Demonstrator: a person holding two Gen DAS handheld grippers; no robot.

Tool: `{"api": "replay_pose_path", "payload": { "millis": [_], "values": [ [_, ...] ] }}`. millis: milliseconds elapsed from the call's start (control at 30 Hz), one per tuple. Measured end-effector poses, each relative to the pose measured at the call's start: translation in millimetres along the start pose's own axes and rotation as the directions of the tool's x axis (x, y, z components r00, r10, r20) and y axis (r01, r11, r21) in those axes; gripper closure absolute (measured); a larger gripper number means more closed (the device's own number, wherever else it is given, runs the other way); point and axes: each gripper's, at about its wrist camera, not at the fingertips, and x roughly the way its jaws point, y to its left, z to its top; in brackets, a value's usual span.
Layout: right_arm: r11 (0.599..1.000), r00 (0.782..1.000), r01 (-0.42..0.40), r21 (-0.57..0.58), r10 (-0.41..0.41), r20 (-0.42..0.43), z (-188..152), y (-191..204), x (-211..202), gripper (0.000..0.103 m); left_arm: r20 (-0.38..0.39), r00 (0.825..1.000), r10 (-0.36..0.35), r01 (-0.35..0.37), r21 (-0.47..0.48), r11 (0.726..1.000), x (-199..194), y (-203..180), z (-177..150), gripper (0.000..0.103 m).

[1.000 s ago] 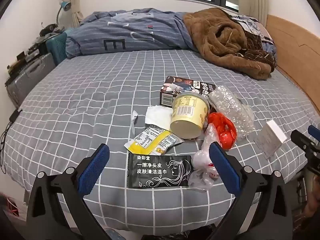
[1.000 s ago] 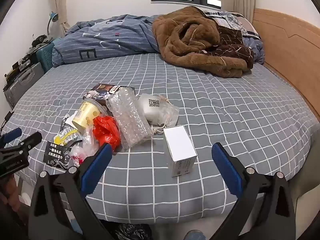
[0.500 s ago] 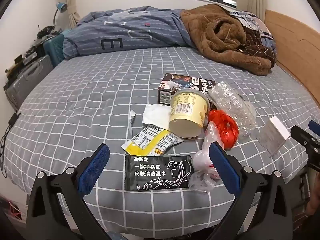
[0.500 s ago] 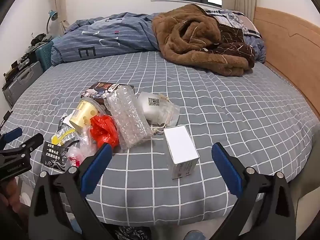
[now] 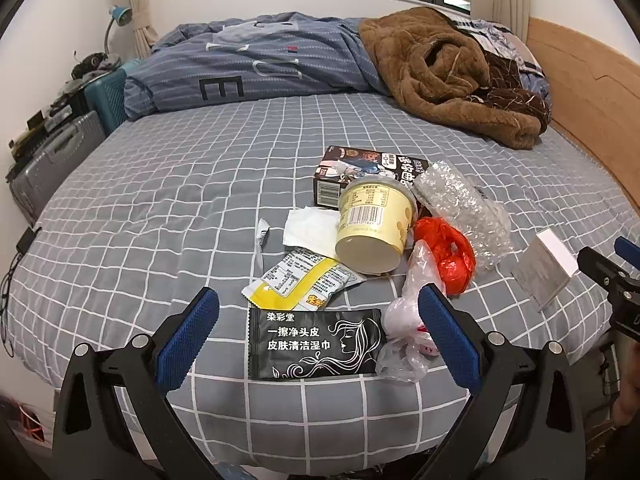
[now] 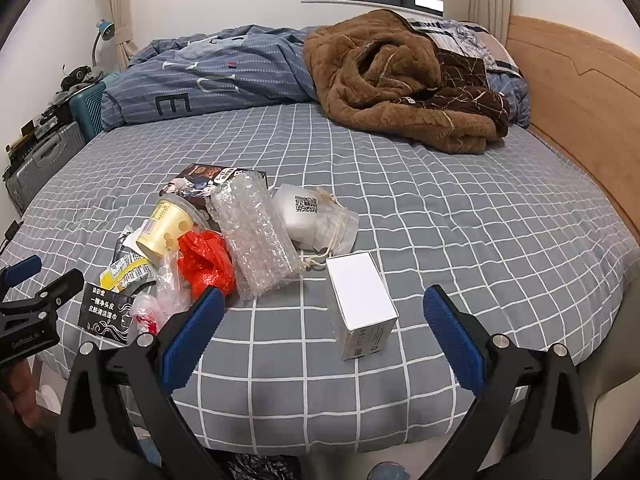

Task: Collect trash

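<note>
Trash lies on the grey checked bed. In the left wrist view: a black wipes packet point(image 5: 314, 343), a yellow snack wrapper point(image 5: 298, 283), a yellow cup point(image 5: 374, 229) on its side, a red bag point(image 5: 448, 256), bubble wrap point(image 5: 460, 210), a dark carton point(image 5: 372, 168), a white tissue point(image 5: 310, 230) and a clear bag point(image 5: 404, 328). My left gripper point(image 5: 318, 332) is open and empty just above the black packet. My right gripper point(image 6: 320, 332) is open and empty, over the white box point(image 6: 360, 304). A white pouch point(image 6: 308, 216) lies behind the box.
A brown fleece blanket point(image 6: 396, 80) and a blue duvet point(image 6: 208, 76) are piled at the far side. A wooden headboard point(image 6: 580, 112) runs along the right. Suitcases point(image 5: 52, 160) stand left of the bed. A dark bag point(image 6: 260, 466) shows below the bed edge.
Both grippers have edged forward and slightly up, toward the bed. The trash has not moved. Both stay open.
</note>
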Motion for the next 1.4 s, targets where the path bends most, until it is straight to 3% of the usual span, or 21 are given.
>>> {"api": "replay_pose_path", "payload": {
  "millis": [1400],
  "values": [
    [1.0, 1.0, -0.011, -0.009, 0.011, 0.0, 1.4, 0.3, 0.0, 0.007, -0.017, 1.0, -0.013, 0.013, -0.021, 1.0, -0.5, -2.5, -1.0, 0.006]
  ]
}}
